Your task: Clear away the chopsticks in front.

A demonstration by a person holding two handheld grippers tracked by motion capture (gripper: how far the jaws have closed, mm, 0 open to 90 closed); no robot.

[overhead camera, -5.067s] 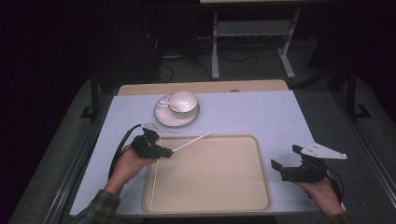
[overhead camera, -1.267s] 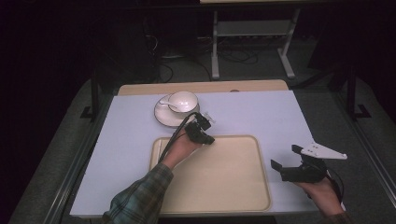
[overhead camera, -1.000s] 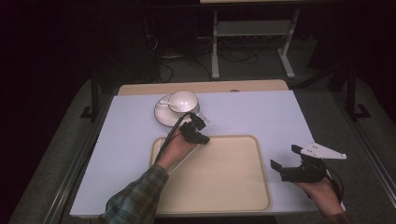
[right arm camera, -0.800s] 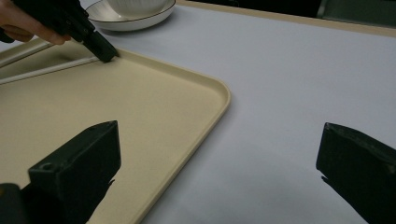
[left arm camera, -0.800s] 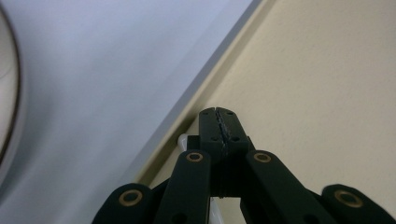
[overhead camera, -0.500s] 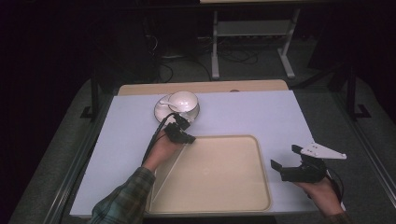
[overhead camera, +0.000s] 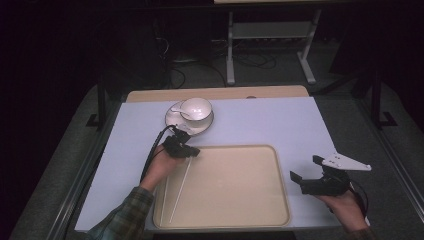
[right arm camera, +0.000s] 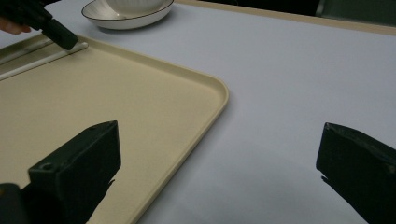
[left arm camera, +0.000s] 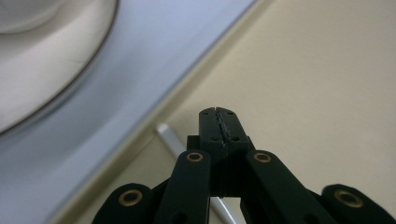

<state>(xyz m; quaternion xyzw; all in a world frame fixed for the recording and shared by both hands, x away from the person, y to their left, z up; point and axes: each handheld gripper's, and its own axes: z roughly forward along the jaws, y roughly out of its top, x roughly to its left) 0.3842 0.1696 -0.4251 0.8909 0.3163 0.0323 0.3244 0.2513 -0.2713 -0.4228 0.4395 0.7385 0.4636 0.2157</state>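
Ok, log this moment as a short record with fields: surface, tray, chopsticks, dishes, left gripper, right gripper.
surface: pale blue mat on a table
tray: beige tray, near edge of the mat
chopsticks: two white chopsticks lying along the tray's left side
dishes: cup on a saucer with a spoon, beyond the tray
left gripper: left gripper, jaws shut, over the far end of one chopstick at the tray's far left corner
right gripper: right gripper, jaws wide open, nothing between them, right of the tray
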